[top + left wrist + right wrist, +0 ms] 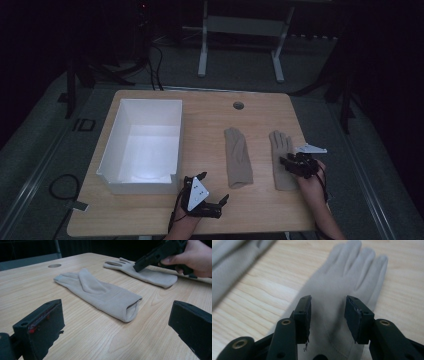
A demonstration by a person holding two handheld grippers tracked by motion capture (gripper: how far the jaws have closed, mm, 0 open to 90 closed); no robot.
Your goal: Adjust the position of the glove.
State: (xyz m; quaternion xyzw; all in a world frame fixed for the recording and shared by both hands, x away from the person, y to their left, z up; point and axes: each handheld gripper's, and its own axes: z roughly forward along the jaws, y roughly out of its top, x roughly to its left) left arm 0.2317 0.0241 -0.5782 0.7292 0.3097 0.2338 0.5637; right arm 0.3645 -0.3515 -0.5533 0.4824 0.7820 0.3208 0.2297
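Two beige gloves lie flat on the wooden table (210, 115), fingers pointing away from me. The left glove (237, 156) (100, 292) rests mid-table with its cuff toward my left gripper (214, 187) (117, 315). That gripper hovers near the front edge, open wide, with nothing between its jaws. My right gripper (286, 161) (327, 307) is down over the palm of the right glove (280, 142) (352, 272), open, with one jaw on each side of the fabric. In the left gripper view the right gripper (140, 265) touches the far glove (155, 277). The left glove's edge (234, 255) shows blurred in the right gripper view.
A deep white open box (116, 135) stands on the left half of the table. A round cable hole (238, 105) (54, 265) sits near the far edge. Behind the table are the legs of a white frame (202, 50) and cables on a dark floor.
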